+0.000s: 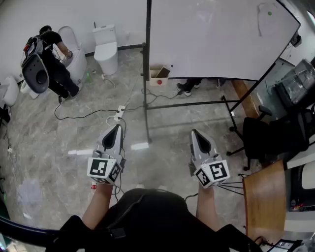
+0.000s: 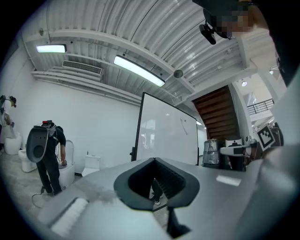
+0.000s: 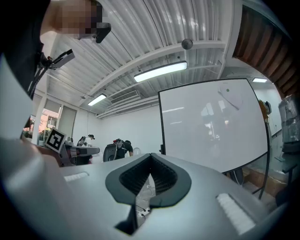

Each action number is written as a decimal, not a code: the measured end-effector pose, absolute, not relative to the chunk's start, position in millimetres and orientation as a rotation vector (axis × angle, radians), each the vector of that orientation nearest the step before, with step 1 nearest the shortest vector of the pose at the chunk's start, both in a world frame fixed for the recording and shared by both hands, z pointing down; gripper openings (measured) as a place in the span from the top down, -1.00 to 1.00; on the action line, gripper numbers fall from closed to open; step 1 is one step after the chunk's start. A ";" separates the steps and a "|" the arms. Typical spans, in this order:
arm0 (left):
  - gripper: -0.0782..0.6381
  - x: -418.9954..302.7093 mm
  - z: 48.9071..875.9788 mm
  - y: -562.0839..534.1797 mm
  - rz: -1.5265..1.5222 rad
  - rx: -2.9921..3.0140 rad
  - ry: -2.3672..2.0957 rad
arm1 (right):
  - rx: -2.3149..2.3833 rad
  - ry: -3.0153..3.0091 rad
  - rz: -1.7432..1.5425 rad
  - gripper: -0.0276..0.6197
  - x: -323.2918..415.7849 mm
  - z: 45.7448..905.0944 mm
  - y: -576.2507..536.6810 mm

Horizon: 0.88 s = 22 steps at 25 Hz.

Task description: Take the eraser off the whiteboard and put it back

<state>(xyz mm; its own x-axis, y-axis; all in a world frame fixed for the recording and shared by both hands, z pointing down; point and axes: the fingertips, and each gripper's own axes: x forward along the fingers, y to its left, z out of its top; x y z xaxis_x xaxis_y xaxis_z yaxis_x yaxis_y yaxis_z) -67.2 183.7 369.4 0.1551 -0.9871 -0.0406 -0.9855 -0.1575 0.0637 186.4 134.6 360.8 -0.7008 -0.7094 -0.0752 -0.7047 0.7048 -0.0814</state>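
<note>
A large whiteboard (image 1: 211, 39) on a black stand fills the upper middle of the head view. A pale eraser (image 1: 269, 12) with a green dot sticks near its top right corner, far from both grippers. My left gripper (image 1: 118, 127) and right gripper (image 1: 193, 131) are held level side by side above the floor, both pointing toward the board. Each has its jaws together with nothing between them. The left gripper view shows the left gripper (image 2: 153, 160) with the whiteboard (image 2: 168, 136) ahead; the right gripper view shows the right gripper (image 3: 150, 154) with the whiteboard (image 3: 211, 126) close on the right.
A person (image 1: 54, 59) bends over a toilet at far left, and another toilet (image 1: 106, 47) stands by the wall. Cables and a power strip (image 1: 118, 114) lie on the floor. A cardboard box (image 1: 160, 75) and someone's feet (image 1: 187, 87) sit under the board. At right are a black chair (image 1: 266, 135) and a wooden table (image 1: 266, 202).
</note>
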 end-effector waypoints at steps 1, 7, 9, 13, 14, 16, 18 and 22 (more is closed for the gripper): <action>0.77 -67.4 370.1 183.7 -0.113 2.370 -2.023 | -1.167 2.807 -0.071 0.89 185.7 361.2 135.1; 0.77 -67.5 370.8 180.1 -0.115 2.376 -2.015 | -1.170 2.810 -0.070 0.89 182.6 362.4 133.0; 0.77 -67.3 371.8 179.2 -0.113 2.378 -2.008 | -1.177 2.807 -0.078 0.89 183.2 363.5 132.6; 0.77 -69.4 372.4 176.6 -0.117 2.380 -2.001 | -1.193 2.799 -0.071 0.89 183.1 363.2 130.2; 0.77 -69.6 372.9 176.3 -0.117 2.381 -1.998 | -1.198 2.799 -0.063 0.89 182.9 363.2 130.4; 0.77 -69.0 374.5 176.7 -0.114 2.388 -1.989 | -1.205 2.800 -0.058 0.89 182.3 364.4 131.7; 0.77 -68.0 375.2 177.4 -0.116 2.399 -1.979 | -1.208 2.797 -0.062 0.89 181.3 365.5 132.8; 0.76 -71.4 374.5 176.7 -0.127 2.412 -1.958 | -1.215 2.785 -0.074 0.89 177.2 364.5 133.1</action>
<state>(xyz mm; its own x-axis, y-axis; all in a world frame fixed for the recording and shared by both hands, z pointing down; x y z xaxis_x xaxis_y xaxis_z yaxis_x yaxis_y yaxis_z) -71.4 176.7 374.5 0.2035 -0.9781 -0.0428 -0.9755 -0.2063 0.0766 177.2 133.1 364.5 -0.6761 -0.7330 -0.0741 -0.7281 0.6802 -0.0850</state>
